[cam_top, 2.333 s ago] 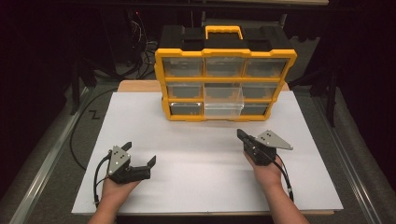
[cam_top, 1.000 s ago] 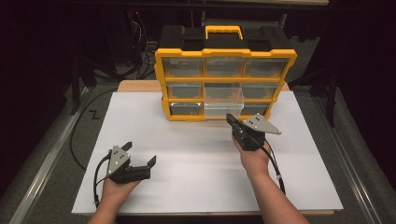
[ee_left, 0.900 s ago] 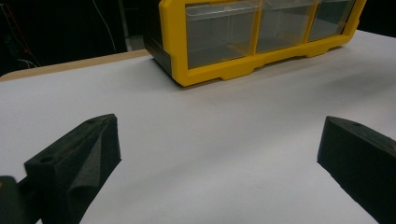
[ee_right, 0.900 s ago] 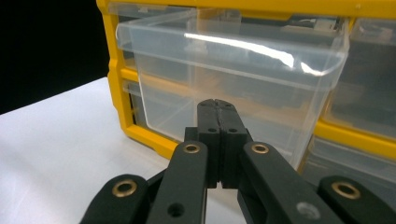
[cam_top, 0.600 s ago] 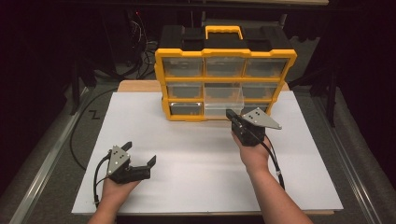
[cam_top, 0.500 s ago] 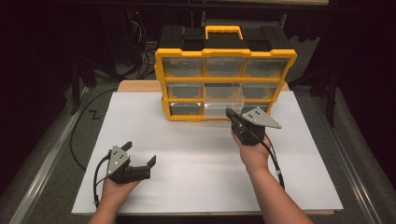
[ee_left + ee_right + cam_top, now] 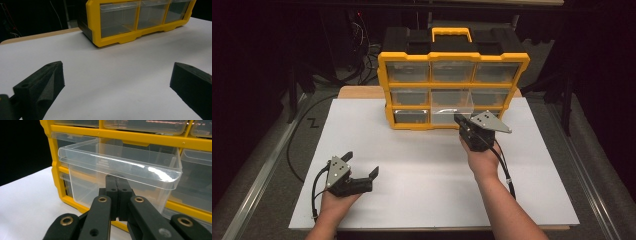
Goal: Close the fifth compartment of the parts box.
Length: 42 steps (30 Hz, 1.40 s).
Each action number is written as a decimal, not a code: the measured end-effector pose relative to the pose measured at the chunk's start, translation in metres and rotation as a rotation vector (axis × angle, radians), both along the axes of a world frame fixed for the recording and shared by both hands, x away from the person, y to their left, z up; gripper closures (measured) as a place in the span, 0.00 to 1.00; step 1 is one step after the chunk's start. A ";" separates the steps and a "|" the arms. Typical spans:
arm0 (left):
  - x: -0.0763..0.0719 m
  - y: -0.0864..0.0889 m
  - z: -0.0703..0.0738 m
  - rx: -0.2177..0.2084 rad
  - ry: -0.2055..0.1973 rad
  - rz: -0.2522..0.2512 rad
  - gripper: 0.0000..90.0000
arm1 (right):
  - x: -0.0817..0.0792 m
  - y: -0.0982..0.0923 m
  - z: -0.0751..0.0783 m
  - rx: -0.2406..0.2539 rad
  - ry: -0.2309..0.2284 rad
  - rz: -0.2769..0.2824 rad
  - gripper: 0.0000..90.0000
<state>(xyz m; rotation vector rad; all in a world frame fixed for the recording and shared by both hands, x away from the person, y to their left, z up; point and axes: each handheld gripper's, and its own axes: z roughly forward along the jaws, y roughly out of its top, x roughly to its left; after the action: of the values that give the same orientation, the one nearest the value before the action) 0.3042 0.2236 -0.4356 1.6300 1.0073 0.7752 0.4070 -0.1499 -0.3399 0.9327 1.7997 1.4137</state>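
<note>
Beside the closed right hand-held gripper (image 7: 117, 185), clear drawer (image 7: 120, 167) protrudes.

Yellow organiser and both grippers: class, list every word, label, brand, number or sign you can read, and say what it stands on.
None can be read. The yellow organiser, its clear drawers, the left gripper and the right gripper show no legible text. The white table carries no print.

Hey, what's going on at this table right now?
A person holds a gripper in each hand at a white table. The right gripper, jaws closed together, is up against a clear drawer pulled partway out of a yellow organizer. The left gripper rests open on the table, apart from the organizer.
</note>
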 end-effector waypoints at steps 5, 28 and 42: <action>0.000 0.000 0.000 0.002 -0.004 -0.003 0.00 | 0.004 0.001 0.000 -0.004 0.003 -0.006 1.00; -0.001 0.000 0.000 0.010 0.001 -0.016 0.00 | 0.029 0.005 0.004 -0.016 0.012 -0.043 1.00; 0.000 0.000 0.000 0.008 0.001 -0.019 0.00 | 0.044 0.010 0.007 -0.032 0.013 -0.054 1.00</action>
<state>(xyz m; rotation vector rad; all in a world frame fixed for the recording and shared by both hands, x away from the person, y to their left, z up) 0.3040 0.2232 -0.4358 1.6447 0.9890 0.7661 0.4510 -0.1401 -0.3333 0.9688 1.7884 1.3442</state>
